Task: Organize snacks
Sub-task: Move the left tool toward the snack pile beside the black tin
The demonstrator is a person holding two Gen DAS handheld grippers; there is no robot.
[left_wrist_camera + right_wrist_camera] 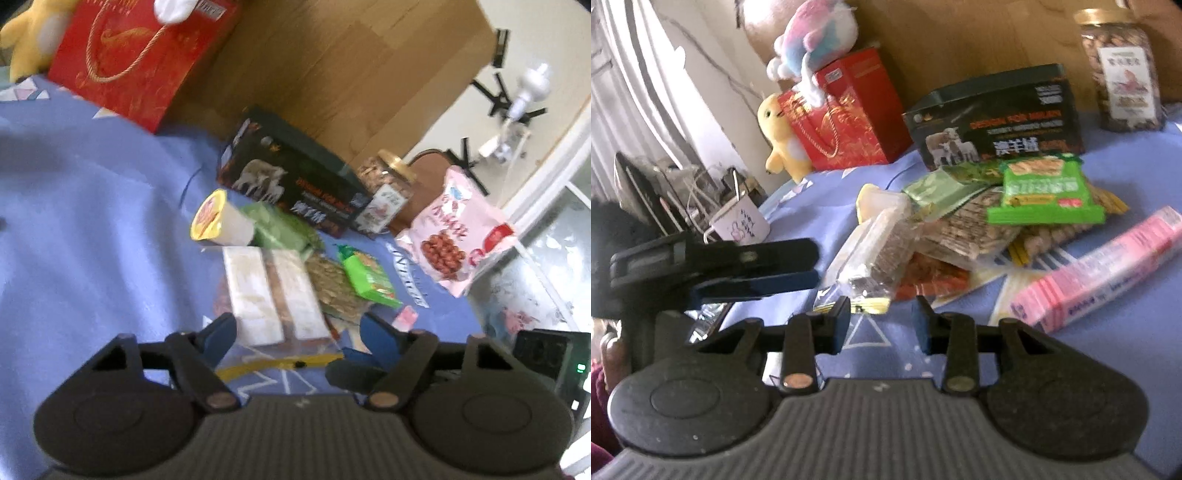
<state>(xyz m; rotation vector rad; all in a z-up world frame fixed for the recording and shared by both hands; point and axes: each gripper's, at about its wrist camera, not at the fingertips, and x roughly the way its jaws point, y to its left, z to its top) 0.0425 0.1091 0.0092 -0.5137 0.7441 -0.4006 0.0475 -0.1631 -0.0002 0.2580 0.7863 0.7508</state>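
Observation:
A pile of snacks lies on a blue sheet. A clear packet of white wafer bars (275, 295) lies nearest my left gripper (297, 330), which is open with the packet's near end between its fingers. The packet also shows in the right wrist view (871, 247), just beyond my open, empty right gripper (881, 314). Behind lie a yellow-lidded cup (221, 219), a green packet (369, 277) (1045, 192), a seed bag (964, 229), a pink peanut bag (454, 240), a pink box (1108, 266), and a nut jar (388, 188) (1123, 70).
A black box with sheep pictures (291, 177) (997, 118) stands behind the pile. A red gift bag (136, 55) (846, 110), plush toys (812, 40) and a brown board (351, 66) stand at the back. My left gripper shows as black arms in the right view (753, 269). A mug (738, 221) stands left.

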